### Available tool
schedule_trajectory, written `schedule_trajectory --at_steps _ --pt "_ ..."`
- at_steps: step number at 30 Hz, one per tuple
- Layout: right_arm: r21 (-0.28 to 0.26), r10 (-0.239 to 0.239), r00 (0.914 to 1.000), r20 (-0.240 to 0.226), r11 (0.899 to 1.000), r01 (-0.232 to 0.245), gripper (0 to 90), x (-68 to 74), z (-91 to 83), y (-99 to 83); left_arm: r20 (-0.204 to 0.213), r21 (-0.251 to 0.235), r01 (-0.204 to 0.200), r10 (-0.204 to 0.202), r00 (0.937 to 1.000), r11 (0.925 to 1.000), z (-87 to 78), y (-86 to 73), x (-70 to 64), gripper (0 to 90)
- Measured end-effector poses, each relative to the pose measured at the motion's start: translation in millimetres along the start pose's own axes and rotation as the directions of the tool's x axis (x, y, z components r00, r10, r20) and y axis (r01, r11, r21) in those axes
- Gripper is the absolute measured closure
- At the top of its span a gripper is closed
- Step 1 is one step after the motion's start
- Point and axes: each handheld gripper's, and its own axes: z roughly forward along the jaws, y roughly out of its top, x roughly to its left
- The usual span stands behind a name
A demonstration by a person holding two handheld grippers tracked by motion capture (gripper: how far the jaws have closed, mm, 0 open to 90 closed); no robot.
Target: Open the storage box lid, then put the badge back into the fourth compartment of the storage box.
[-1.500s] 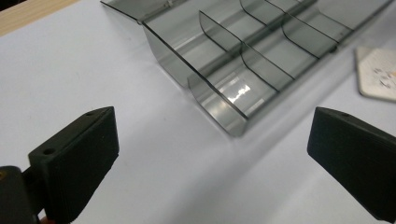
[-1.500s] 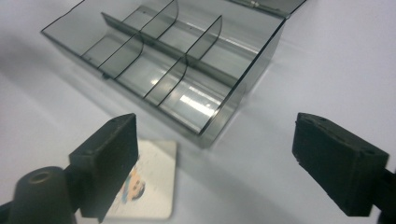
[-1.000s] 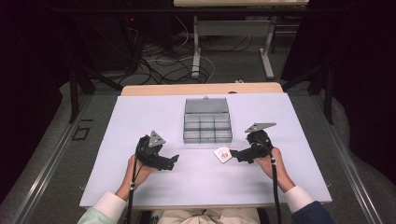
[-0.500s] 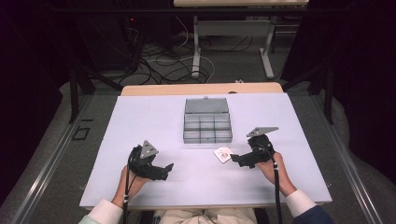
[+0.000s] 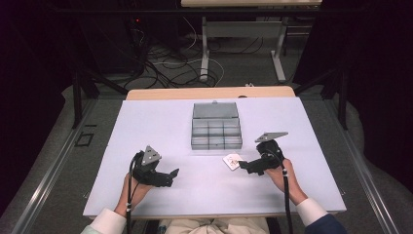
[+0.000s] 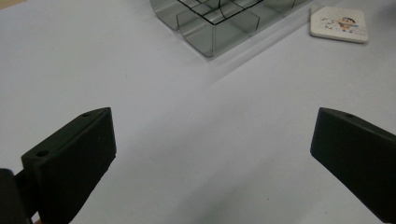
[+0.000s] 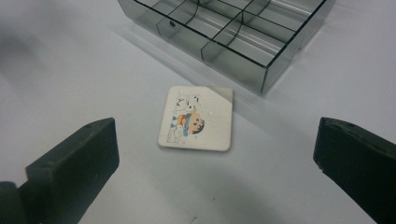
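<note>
the work looks barely begun: the small square picture tile lies flat on the white table, just in front of the clear compartment box, near that box's front right corner and not touching it. every compartment of the box that can be seen is bare, and its lid stands open at the far side. the right gripper sits just beside the tile on the side away from the box, its jaws spread wide with the tile lying ahead between them, gripping nothing. the left gripper rests well to the left of the box and nearer the person, jaws likewise wide apart and holding nothing. as i judge it, the tile has yet to be grasped, lifted and set into a compartment, so nearly everything remains to be done.
</note>
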Motion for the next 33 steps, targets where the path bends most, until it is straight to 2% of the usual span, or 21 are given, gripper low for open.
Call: schedule_trajectory --at_steps 5,6,7,10,13,19,20,23,27,31,33 --pt "0.008 0.011 0.9999 -0.004 1.000 -0.011 0.0 0.7 2.4 0.0 0.001 0.007 -0.002 0.002 1.0000 1.0000 2.0 0.1 -0.2 0.0" --pt "0.011 0.015 0.9999 -0.004 1.000 -0.015 0.0 1.0 2.7 -0.1 0.012 0.029 -0.006 0.006 0.9999 0.9996 0.7 1.0 0.5 0.0" --pt "0.016 0.021 0.9998 -0.005 1.000 -0.021 0.0 1.5 2.8 -0.1 -0.001 0.008 -0.004 0.004 1.0000 1.0000 2.7 0.3 -0.3 0.0" --pt "-0.002 0.003 0.9999 -0.011 1.000 -0.003 0.0 0.6 5.2 -0.4 0.008 0.021 -0.002 0.002 1.0000 0.9998 3.5 0.0 -0.1 0.0" --pt "0.015 0.029 0.9994 -0.015 0.999 -0.029 0.0 3.2 6.5 -0.5 0.013 0.013 -0.008 0.008 0.9999 0.9999 4.1 0.4 0.1 0.0" --pt "0.000 0.034 0.9993 -0.015 0.999 -0.034 0.0 9.9 11.9 0.1 0.014 0.019 -0.007 0.007 0.9999 0.9998 4.3 0.9 -1.7 0.0" --pt "-0.016 0.034 0.9992 -0.019 0.999 -0.035 0.0 10.9 13.4 0.4 0.015 0.023 -0.008 0.008 0.9999 0.9997 4.2 1.0 -1.6 0.0" --pt "-0.035 0.035 0.9994 0.001 0.999 -0.035 0.0 13.9 18.0 0.6 0.016 0.010 -0.001 0.001 0.9999 0.9999 5.2 0.6 -2.4 0.0" --pt "-0.017 0.028 0.9994 0.019 0.999 -0.028 0.0 17.8 24.0 1.5 0.023 0.010 0.001 -0.001 0.9997 1.0000 5.5 0.6 -2.5 0.0" --pt "0.009 0.054 0.9978 0.039 0.998 -0.054 0.1 19.0 29.0 2.0 0.021 0.010 -0.003 0.003 0.9998 0.9999 6.1 0.6 -2.9 0.0" --pt "0.006 0.056 0.9972 0.049 0.998 -0.057 0.0 19.2 31.5 2.2 0.022 0.014 -0.004 0.004 0.9997 0.9999 5.9 0.7 -2.3 0.0"
